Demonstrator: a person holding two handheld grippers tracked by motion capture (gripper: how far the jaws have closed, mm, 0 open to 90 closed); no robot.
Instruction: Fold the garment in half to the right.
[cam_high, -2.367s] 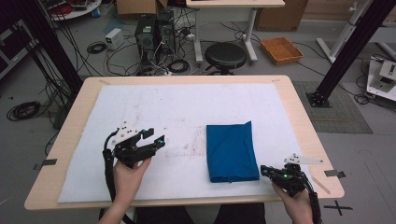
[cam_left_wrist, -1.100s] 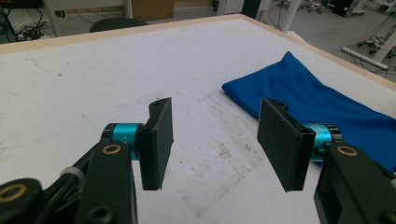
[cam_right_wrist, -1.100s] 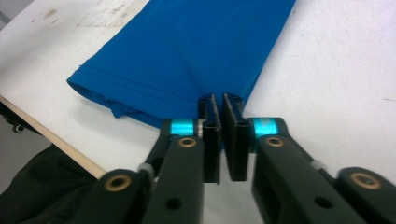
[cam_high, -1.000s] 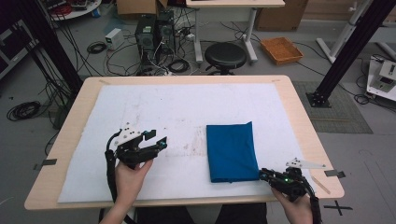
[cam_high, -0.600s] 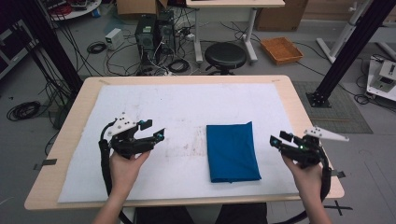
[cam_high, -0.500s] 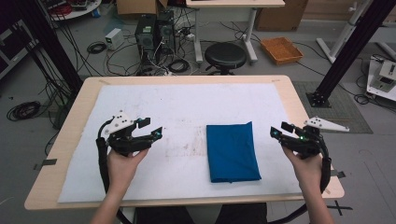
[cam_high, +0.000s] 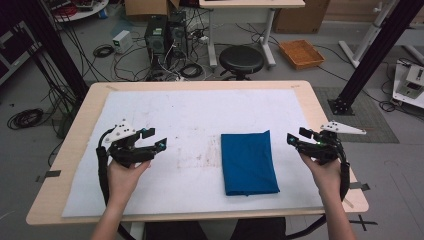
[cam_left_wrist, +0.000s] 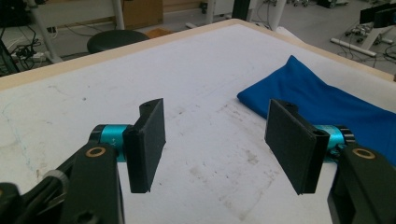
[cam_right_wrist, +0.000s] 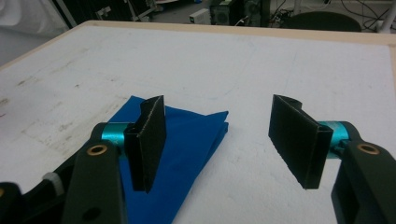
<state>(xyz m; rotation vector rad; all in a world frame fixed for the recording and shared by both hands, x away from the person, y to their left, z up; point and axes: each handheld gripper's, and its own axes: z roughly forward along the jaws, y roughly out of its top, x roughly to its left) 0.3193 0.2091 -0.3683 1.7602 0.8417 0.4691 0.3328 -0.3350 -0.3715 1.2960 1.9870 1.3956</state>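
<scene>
A folded blue cloth (cam_high: 248, 162) lies flat on the white mat, right of the middle. My left gripper (cam_high: 156, 138) hovers over the mat well to the cloth's left and points toward it. In the left gripper view its jaws (cam_left_wrist: 217, 116) stand wide apart with only stained mat between them, and the cloth (cam_left_wrist: 327, 102) lies ahead on the right. My right gripper (cam_high: 298, 136) hangs just right of the cloth near the table's right edge. Its jaws (cam_right_wrist: 217, 112) have just been opening and hold nothing; the cloth (cam_right_wrist: 187, 130) lies below its left jaw.
The white mat (cam_high: 200, 110) covers most of the wooden table (cam_high: 320, 107), with brownish stains near the middle. On the floor beyond the far edge are a black stool (cam_high: 241, 59), computer cases (cam_high: 167, 35), cables and an orange tray (cam_high: 301, 53).
My right hand has lifted from the near right corner of the table and moved away from me to beside the cloth, its jaws spreading. The left hand shifted slightly farther and left.
</scene>
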